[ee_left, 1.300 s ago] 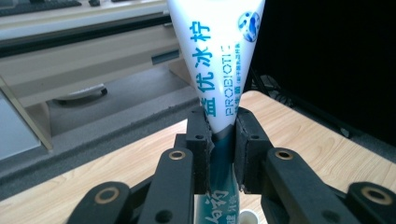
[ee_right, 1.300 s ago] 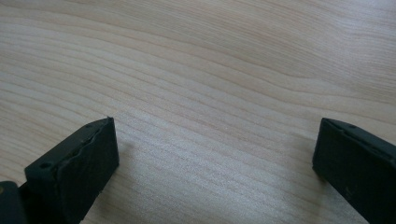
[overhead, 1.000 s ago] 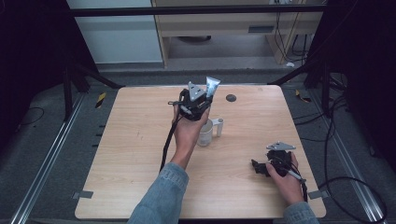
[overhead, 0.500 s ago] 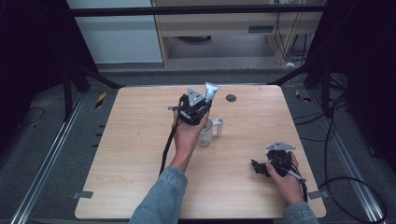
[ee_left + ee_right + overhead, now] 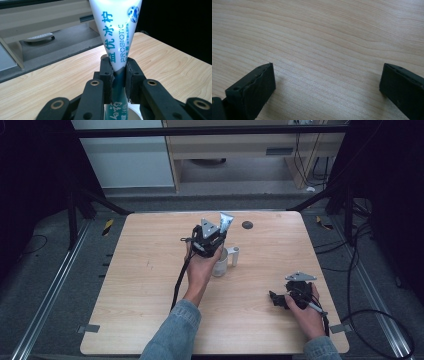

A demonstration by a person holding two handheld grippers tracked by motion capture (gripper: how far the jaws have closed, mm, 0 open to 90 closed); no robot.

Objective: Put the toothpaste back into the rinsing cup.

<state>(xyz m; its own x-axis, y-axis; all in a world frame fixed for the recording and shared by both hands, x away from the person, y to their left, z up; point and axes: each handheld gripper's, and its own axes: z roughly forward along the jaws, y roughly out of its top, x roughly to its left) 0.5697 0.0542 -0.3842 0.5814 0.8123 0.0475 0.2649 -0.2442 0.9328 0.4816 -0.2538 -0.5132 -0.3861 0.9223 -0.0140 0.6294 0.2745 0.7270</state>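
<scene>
My left gripper (image 5: 117,80) has its jaws clamped on a toothpaste tube (image 5: 117,32), pinching it low down where the soft plastic narrows. The tube is glossy white above the pads, printed with blue-green characters and the word PROBIOTIC, and it fans out wide and flat toward its crimped end at the top; below the pads it turns teal. In the high view I hold the tube (image 5: 225,222) upright near the middle of the table (image 5: 150,270), its crimped end sticking up past the grey three-cornered plate on the left gripper (image 5: 214,239).

Just under my left hand (image 5: 200,267) stands a pale, translucent cup (image 5: 220,267), round-rimmed and smooth; in the left gripper view its white rim (image 5: 136,113) curves just below the tube's lower end. Whether the tube touches the cup I cannot tell. Just right of the cup stands a small white cylinder (image 5: 234,256), upright and apart from it. Farther back, toward the far edge, lies a small dark round disc (image 5: 247,225).

My right gripper (image 5: 280,299) rests at the near right of the table, well apart from the tube, held by my right hand (image 5: 305,307). Its jaws stand wide apart with nothing between them: the right gripper view shows the two matte black pads (image 5: 259,85), blocky and faintly ridged, low over bare wood. The table top is light wood with long, wavy grain and rounded corners.
</scene>
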